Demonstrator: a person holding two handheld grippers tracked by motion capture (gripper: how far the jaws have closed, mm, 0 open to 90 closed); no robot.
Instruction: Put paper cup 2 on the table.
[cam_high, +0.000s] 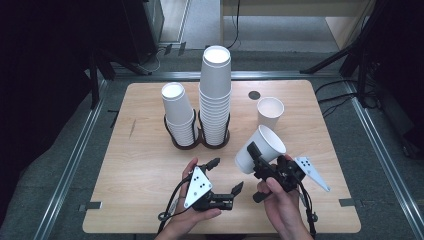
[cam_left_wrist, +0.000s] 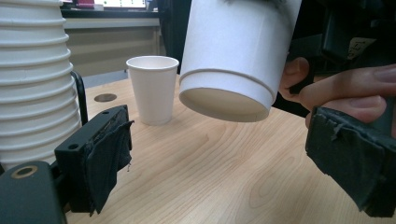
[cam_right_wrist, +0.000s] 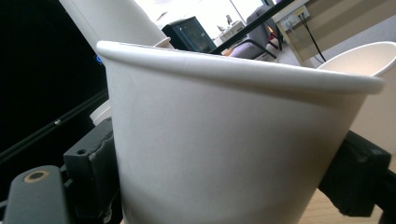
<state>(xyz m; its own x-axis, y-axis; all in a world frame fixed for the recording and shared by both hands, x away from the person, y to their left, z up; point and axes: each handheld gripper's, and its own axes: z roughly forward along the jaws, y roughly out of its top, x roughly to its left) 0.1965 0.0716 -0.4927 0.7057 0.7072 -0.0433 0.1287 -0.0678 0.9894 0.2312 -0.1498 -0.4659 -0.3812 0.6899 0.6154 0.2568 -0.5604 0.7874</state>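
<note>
The white paper cup (cam_high: 261, 149) is clamped in my right hand-held gripper (cam_high: 259, 161). It is lifted above the worktop (cam_high: 145, 165) on the right side and it is tilted, with the open mouth up and away from me and the bottom toward my left hand. In the right gripper view, the two black jaws press on both sides of the cup wall, just under the rolled rim. In the left gripper view I see the bottom of this cup (cam_left_wrist: 226, 105) from below, hanging over the wood. I can read no print or brand on the cup; its wall is plain white.

My left hand-held gripper (cam_high: 226, 176) is low over the front of the worktop, near the held cup but not touching it. Its jaws stand apart and nothing is between them.

Behind the held cup, a second single cup (cam_high: 270, 113) stands upright on the worktop. To the left of it, two stacks of cups stand in a dark holder (cam_high: 200, 141): a tall stack (cam_high: 215, 95) and, beside it, a shorter stack (cam_high: 178, 115). A small dark round spot (cam_high: 254, 95) is in the worktop near the far edge.
</note>
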